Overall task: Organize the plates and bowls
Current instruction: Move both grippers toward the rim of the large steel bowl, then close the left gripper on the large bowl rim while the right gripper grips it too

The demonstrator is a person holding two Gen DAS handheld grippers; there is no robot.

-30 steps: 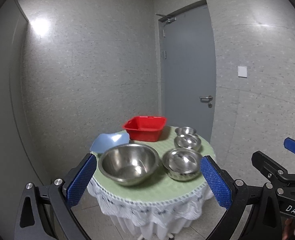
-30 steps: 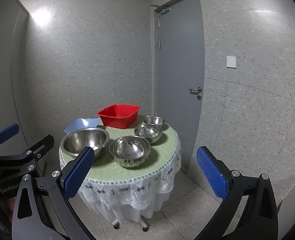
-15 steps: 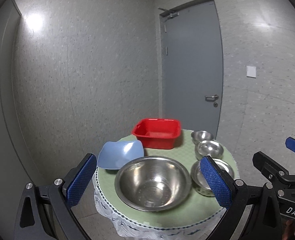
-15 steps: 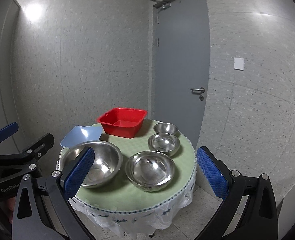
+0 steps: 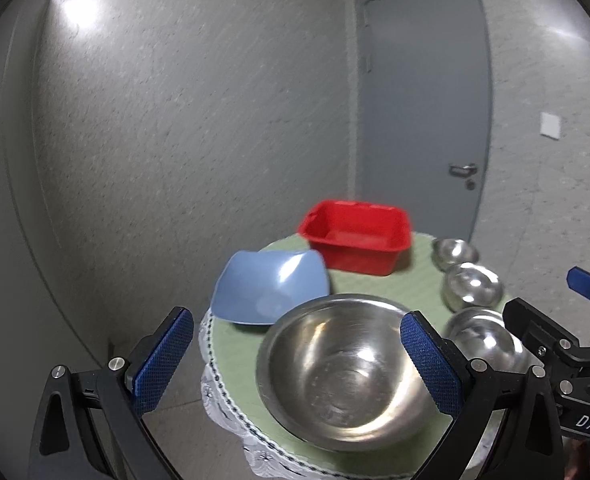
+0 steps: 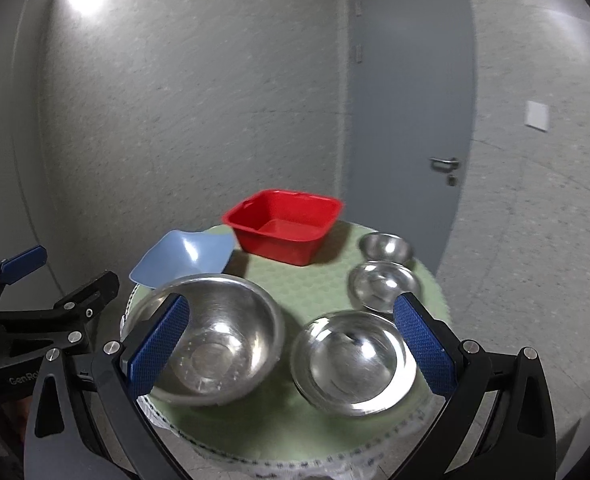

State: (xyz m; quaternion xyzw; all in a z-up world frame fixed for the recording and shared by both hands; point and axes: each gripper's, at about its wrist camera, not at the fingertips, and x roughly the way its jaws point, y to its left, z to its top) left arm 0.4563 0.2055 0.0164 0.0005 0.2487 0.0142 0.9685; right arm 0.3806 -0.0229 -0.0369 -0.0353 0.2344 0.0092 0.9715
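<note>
A round table with a green cloth (image 5: 379, 288) (image 6: 315, 280) holds a large steel bowl (image 5: 343, 372) (image 6: 211, 332), a medium steel bowl (image 6: 353, 362) (image 5: 485, 340), two smaller steel bowls (image 6: 383, 282) (image 6: 387, 246) (image 5: 473, 288) (image 5: 455, 250), a blue square bowl (image 5: 269, 286) (image 6: 185, 258) and a red tub (image 5: 355, 236) (image 6: 283, 226). My left gripper (image 5: 295, 360) is open and empty, in front of the large bowl. My right gripper (image 6: 291, 348) is open and empty, in front of the large and medium bowls.
A grey door (image 5: 419, 112) (image 6: 407, 112) stands behind the table on the right. Grey walls close in behind and to the left. The table's lace skirt (image 5: 219, 392) hangs over the near edge. Tiled floor lies below.
Both grippers have moved closer to the table; the bowls look larger and sit lower in both views. Both grippers stay open.
</note>
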